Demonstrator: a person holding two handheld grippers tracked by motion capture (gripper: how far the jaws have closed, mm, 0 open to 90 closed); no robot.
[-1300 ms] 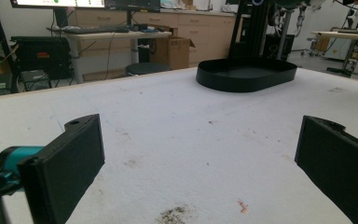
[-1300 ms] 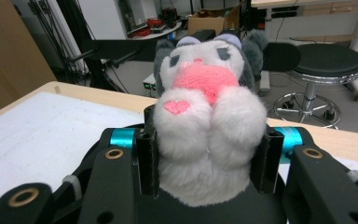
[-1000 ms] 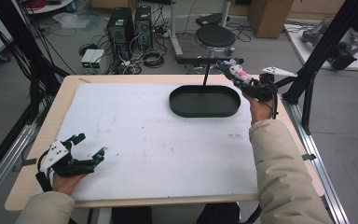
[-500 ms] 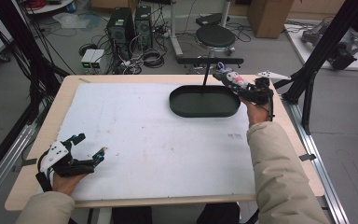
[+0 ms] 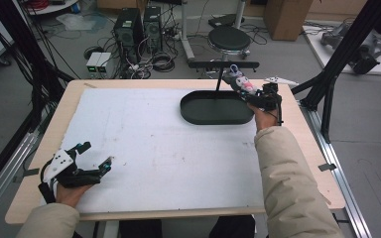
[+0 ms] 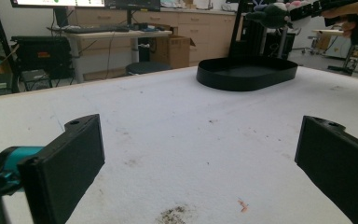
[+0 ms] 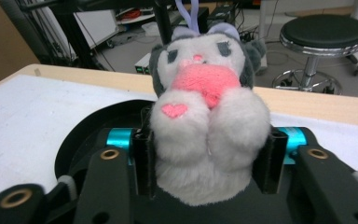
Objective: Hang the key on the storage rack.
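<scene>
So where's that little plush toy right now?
The plush toy is clamped in the right hand-held gripper, held in the air over the far right rim of the black tray, as the high view shows.

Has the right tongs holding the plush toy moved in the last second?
Yes. The right tongs with the plush toy have shifted left, from past the black tray's right end to over its right rim.

Beige padded sleeves [image 5: 290,183]; each black gripper [image 5: 93,159] bears teal fittings.
</scene>
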